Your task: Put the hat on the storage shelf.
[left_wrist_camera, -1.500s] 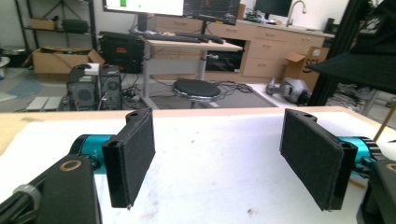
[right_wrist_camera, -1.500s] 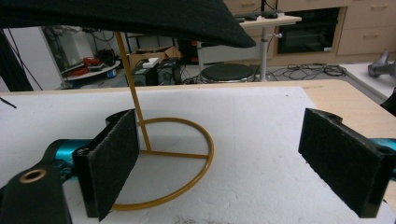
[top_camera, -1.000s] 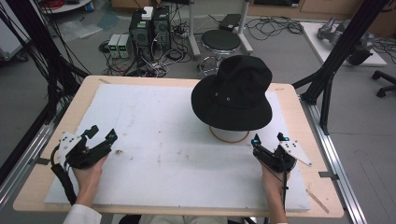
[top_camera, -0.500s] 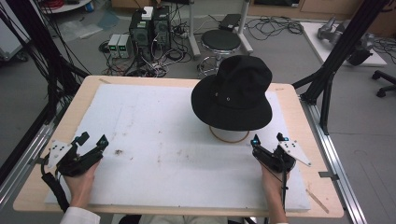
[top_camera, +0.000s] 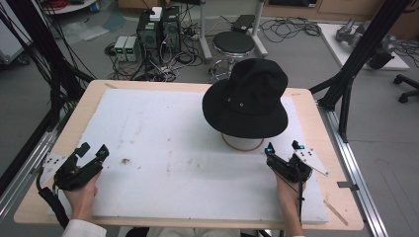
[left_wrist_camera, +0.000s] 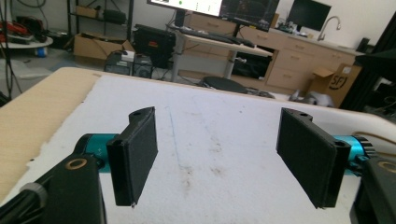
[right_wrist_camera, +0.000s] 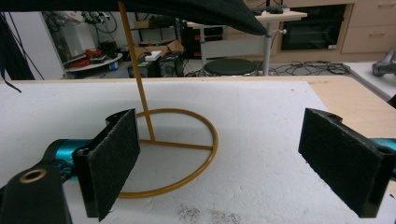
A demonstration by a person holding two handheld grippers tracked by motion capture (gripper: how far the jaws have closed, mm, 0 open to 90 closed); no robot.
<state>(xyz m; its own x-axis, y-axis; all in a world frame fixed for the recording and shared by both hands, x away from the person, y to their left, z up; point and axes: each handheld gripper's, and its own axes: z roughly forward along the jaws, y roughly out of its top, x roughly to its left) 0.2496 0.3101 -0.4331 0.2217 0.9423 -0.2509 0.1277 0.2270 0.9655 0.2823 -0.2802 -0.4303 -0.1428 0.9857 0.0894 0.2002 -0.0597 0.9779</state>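
A black bucket hat [top_camera: 249,98] sits on a thin gold wire stand [top_camera: 242,144] at the right middle of the white mat. The stand's ring base [right_wrist_camera: 170,154] and upright rod lie just beyond my right gripper [right_wrist_camera: 238,163], whose jaws stand wide apart with nothing between them; the hat's brim [right_wrist_camera: 187,9] hangs overhead. In the high view the right gripper [top_camera: 283,148] rests near the mat's front right, a little short of the stand. My left gripper [top_camera: 93,150] is at the front left, far from the hat, its jaws [left_wrist_camera: 224,158] open and empty over the mat.
The white mat [top_camera: 168,148] covers a wooden table [top_camera: 89,94] and carries some dark smudges. A black frame post [top_camera: 346,84] rises off the right edge. A stool [top_camera: 232,44], computers and cables stand on the floor behind the table.
My left gripper has slid toward the table's left front corner and sunk slightly. The right gripper and the hat have stayed put.
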